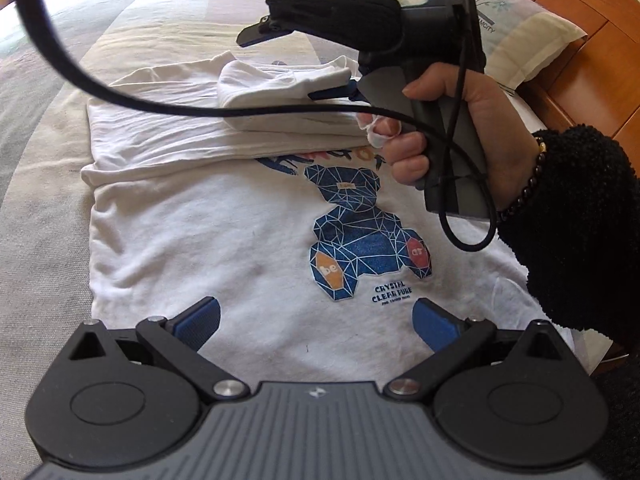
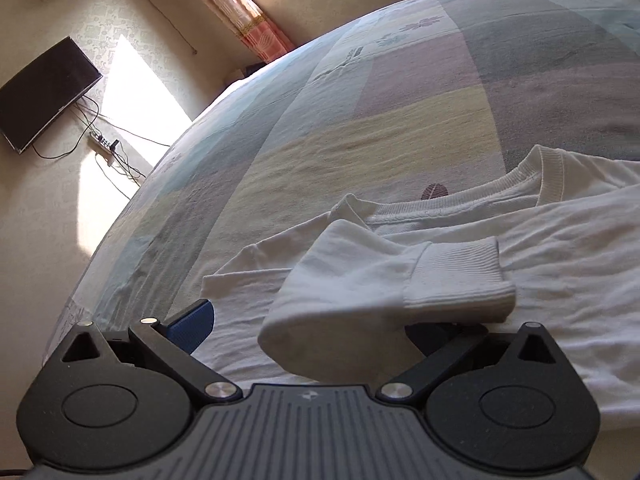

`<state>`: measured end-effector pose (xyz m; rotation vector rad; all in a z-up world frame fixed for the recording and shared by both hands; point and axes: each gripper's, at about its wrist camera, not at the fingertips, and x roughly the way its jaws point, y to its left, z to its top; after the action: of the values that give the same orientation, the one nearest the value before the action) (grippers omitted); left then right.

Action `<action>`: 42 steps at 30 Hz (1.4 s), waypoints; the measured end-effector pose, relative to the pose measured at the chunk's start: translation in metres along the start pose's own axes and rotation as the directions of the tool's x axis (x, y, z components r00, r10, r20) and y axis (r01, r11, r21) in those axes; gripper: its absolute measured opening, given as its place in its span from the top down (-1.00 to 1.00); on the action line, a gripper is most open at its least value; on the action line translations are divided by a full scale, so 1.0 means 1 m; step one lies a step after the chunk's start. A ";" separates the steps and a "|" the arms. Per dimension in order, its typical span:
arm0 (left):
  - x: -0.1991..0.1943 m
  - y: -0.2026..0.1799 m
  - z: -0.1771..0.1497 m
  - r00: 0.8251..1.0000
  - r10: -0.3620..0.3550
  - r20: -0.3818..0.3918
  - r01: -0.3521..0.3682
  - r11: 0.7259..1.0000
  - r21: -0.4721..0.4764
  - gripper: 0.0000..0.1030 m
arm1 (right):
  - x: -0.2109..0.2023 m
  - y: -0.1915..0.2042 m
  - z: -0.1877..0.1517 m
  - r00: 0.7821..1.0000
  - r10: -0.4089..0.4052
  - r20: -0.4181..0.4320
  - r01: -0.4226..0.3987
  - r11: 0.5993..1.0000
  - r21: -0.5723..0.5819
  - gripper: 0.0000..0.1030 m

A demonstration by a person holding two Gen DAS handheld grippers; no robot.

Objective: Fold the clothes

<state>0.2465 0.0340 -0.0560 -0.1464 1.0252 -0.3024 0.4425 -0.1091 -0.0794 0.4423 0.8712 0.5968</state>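
A white sweatshirt point(image 1: 200, 216) lies spread on the bed point(image 1: 44, 128), its front turned up so the blue geometric bear print point(image 1: 360, 236) shows, with small lettering under it. The upper part of the garment is already folded over, its edge crossing just above the bear's head.

The left gripper point(image 1: 316, 322) hovers over the lower part of the shirt with its blue pads point(image 1: 202, 320) wide apart — nothing lies between them.

The right gripper point(image 2: 308, 320) is held in the person's hand point(image 1: 460, 136) (a black fuzzy sleeve point(image 1: 576, 224) and a dark bead bracelet point(image 1: 528, 184) at the wrist) above the folded part. Its fingers are spread as well, one high and one low in the left wrist view. A white sleeve point(image 2: 360, 292) is draped over the lower finger, its ribbed cuff point(image 2: 460, 284) hanging off to one side; the sleeve rests there and is not clamped.

In the right wrist view the ribbed neckline point(image 2: 500, 192) lies beyond the sleeve, on the pastel striped bed cover. A black cable point(image 1: 120, 88) loops across the left wrist view. A pillow point(image 1: 516, 28) lies against a wooden headboard point(image 1: 592, 12), and a dark screen point(image 2: 44, 92) hangs on the wall.
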 end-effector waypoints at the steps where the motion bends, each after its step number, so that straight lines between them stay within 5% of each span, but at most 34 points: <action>1: 0.001 0.001 -0.002 1.000 0.000 -0.001 0.000 1.000 -0.001 -0.98 | -0.001 -0.004 0.003 1.000 -0.003 0.021 0.003 1.000 0.020 -1.00; 5: 0.001 0.006 -0.006 1.000 0.002 -0.001 -0.002 1.000 -0.015 -0.98 | 0.003 0.000 0.012 0.998 0.032 0.048 -0.033 0.999 0.023 -1.00; 9: -0.002 0.012 -0.009 1.000 0.010 0.005 -0.010 0.999 -0.033 -0.98 | 0.017 0.029 0.012 0.989 0.149 0.013 -0.148 0.988 -0.051 -1.00; 16: -0.002 0.018 -0.010 1.000 0.030 0.004 -0.030 0.998 -0.049 -0.98 | 0.025 0.084 0.004 0.929 0.350 -0.118 -0.366 0.912 -0.185 -1.00; 19: 0.003 0.018 -0.010 0.999 0.047 -0.010 -0.048 0.998 -0.042 -0.98 | 0.011 0.082 0.013 0.933 0.344 -0.106 -0.359 0.908 -0.214 -1.00; 24: 0.016 0.007 -0.008 0.992 0.118 -0.049 -0.117 0.993 0.033 -0.98 | -0.017 0.057 0.033 0.968 0.239 -0.072 -0.250 0.927 -0.278 -1.00; 32: 0.018 -0.007 -0.004 0.985 0.163 -0.054 -0.157 0.983 0.092 -0.98 | -0.027 0.055 0.058 0.970 0.243 0.000 -0.234 0.936 -0.262 -1.00; 42: 0.019 0.000 0.000 0.984 0.171 -0.051 -0.169 0.985 0.043 -0.98 | -0.070 0.051 0.093 0.917 0.390 0.087 -0.375 0.914 -0.152 -1.00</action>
<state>0.2554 0.0283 -0.0717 -0.0151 1.0783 -0.1712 0.4675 -0.1268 0.0435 0.5262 0.6305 0.9763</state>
